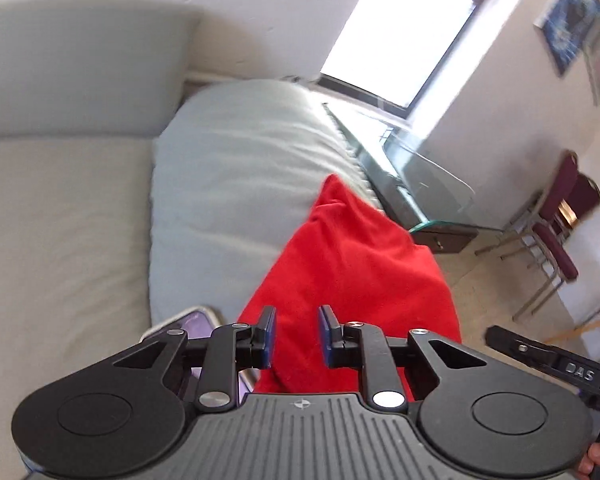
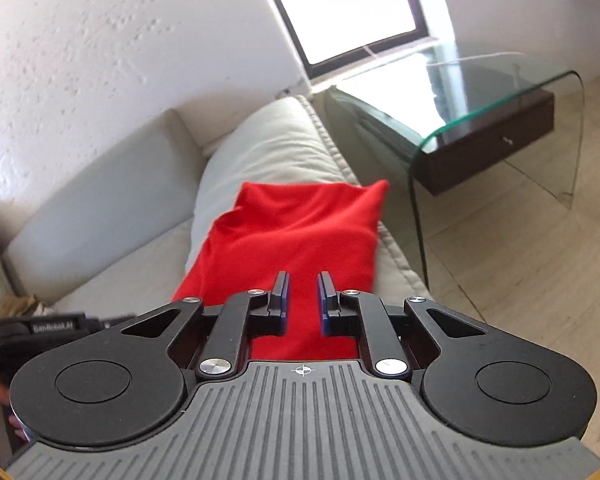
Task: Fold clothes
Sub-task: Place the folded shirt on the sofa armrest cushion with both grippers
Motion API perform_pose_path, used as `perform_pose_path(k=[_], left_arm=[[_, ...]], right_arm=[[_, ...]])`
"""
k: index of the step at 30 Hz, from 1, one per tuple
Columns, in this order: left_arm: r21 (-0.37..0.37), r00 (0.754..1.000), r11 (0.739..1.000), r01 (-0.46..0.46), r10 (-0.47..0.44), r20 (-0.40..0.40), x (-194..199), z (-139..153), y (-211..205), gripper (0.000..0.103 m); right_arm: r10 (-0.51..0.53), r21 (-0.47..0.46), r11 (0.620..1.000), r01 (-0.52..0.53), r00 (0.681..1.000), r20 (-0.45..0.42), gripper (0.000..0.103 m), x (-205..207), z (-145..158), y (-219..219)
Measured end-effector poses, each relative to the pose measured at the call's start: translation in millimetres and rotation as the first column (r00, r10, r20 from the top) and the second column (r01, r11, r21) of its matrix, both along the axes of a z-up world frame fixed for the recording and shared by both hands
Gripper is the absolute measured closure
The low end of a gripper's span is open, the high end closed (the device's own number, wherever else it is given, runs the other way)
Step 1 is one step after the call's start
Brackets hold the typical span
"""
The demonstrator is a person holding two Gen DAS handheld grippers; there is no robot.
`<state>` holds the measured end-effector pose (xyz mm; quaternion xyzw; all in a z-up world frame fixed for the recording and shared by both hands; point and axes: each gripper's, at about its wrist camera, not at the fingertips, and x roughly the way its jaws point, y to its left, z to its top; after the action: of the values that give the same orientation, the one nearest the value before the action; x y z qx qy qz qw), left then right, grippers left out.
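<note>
Seemingly mid-fold: one red garment (image 2: 296,232) lies at frame centre on the pale sofa (image 2: 100,208), over one cushion (image 1: 236,168); the left gripper (image 1: 297,334) and right gripper (image 2: 303,304) sit low in their frames above the cloth's near edge, each with jaws narrowly parted, a strip of red showing in the gap, pads pressing nothing; next they likely need to pinch the near corners; one glass side table (image 2: 496,92) stands at right, one phone (image 1: 192,324) lower left
</note>
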<state>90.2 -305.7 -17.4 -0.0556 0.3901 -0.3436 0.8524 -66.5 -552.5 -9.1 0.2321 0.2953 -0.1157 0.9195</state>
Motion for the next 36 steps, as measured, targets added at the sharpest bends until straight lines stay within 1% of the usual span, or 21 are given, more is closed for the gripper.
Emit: perform_pose_path(k=[2,4,5,6,7,8,9,10,11,12,13,14,15,16,17,18,22,24,26,31,36], left_arm=[[0.060,0.994,0.994,0.087,-0.090,0.065,-2.3,-3.8,-28.9,0.084],[0.193,0.985,0.973,0.129,-0.149,0.092,-0.1,-19.1,-62.8,0.084],[0.276,0.980,0.948,0.158,-0.185,0.077,0.8,-30.0,-77.8,0.084],[0.375,0.979,0.911,0.171,-0.201,0.041,-2.6,-38.4,-84.8,0.084],[0.470,0.977,0.863,0.185,-0.212,0.004,-6.0,-46.8,-91.7,0.083],[0.484,0.980,0.857,0.175,-0.198,-0.003,-12.3,-45.1,-87.7,0.083],[0.497,0.983,0.852,0.164,-0.184,-0.010,-18.6,-43.3,-83.6,0.083],[0.491,0.983,0.854,0.170,-0.180,-0.028,-25.4,-36.9,-77.8,0.081],[0.470,0.983,0.864,0.179,-0.173,-0.056,-31.7,-28.7,-68.7,0.073],[0.441,0.983,0.879,0.181,-0.171,-0.064,-36.9,-19.5,-61.7,0.069],[0.412,0.983,0.893,0.183,-0.168,-0.072,-42.1,-10.4,-54.8,0.062],[0.401,0.984,0.899,0.176,-0.167,-0.058,-47.7,-2.4,-50.4,0.058],[0.404,0.987,0.901,0.159,-0.158,-0.036,-52.6,5.9,-46.6,0.055],[0.406,0.989,0.903,0.142,-0.149,-0.015,-57.5,14.2,-42.9,0.047],[0.407,0.989,0.904,0.132,-0.145,0.001,-61.1,22.2,-38.8,0.040],[0.403,0.989,0.906,0.128,-0.145,0.011,-67.5,31.9,-34.4,0.038],[0.379,0.989,0.919,0.109,-0.140,0.056,-81.4,60.4,-19.8,0.029],[0.367,0.988,0.925,0.099,-0.136,0.078,-88.1,73.3,-12.6,0.025],[0.351,0.988,0.931,0.099,-0.135,0.080,-93.8,82.6,-6.8,0.017],[0.303,0.980,0.945,0.122,-0.163,0.112,-111.3,106.7,1.9,0.017],[0.260,0.974,0.959,0.115,-0.161,0.162,-127.9,130.2,6.2,0.009]], right_arm=[[0.028,-0.009,1.000,-0.029,0.997,-0.078,0.085,15.6,-13.0,9.8],[0.021,-0.052,0.998,-0.031,0.986,-0.168,0.085,25.1,-30.5,20.3],[-0.001,-0.099,0.995,-0.023,0.973,-0.231,0.084,27.1,-39.4,26.4],[-0.016,-0.128,0.992,-0.020,0.961,-0.276,0.081,26.1,-45.8,31.0],[-0.021,-0.126,0.992,-0.015,0.959,-0.281,0.080,17.0,-48.7,34.9],[-0.026,-0.122,0.992,-0.009,0.958,-0.286,0.077,7.8,-51.3,38.7],[-0.027,-0.108,0.994,-0.004,0.959,-0.282,0.069,-2.9,-49.2,40.7],[-0.031,-0.080,0.997,0.007,0.954,-0.299,0.057,-12.3,-46.1,41.1],[-0.036,-0.013,0.999,0.033,0.945,-0.325,0.053,-21.3,-42.8,39.0],[-0.039,0.061,0.996,0.061,0.947,-0.320,0.053,-30.8,-38.3,36.2],[-0.035,0.127,0.989,0.073,0.960,-0.279,0.052,-42.4,-29.8,34.9],[-0.033,0.188,0.979,0.080,0.971,-0.238,0.050,-53.6,-21.1,34.0],[-0.036,0.188,0.979,0.076,0.977,-0.210,0.043,-59.9,-10.0,37.3],[-0.046,0.157,0.984,0.078,0.979,-0.197,0.036,-62.9,1.8,42.0],[-0.055,0.127,0.989,0.079,0.981,-0.184,0.033,-65.8,13.5,46.8],[-0.063,0.102,0.991,0.082,0.982,-0.176,0.027,-67.5,24.0,51.1],[-0.063,0.091,0.993,0.078,0.986,-0.152,0.021,-69.1,55.1,65.7],[-0.070,0.070,0.994,0.082,0.985,-0.159,0.020,-72.5,66.3,74.4],[-0.082,0.038,0.995,0.090,0.981,-0.174,0.018,-74.3,76.6,83.5],[-0.090,0.013,0.995,0.094,0.976,-0.200,0.012,-81.6,103.2,97.7],[-0.143,-0.073,0.989,0.130,0.967,-0.210,0.008,-96.4,134.4,106.6]])
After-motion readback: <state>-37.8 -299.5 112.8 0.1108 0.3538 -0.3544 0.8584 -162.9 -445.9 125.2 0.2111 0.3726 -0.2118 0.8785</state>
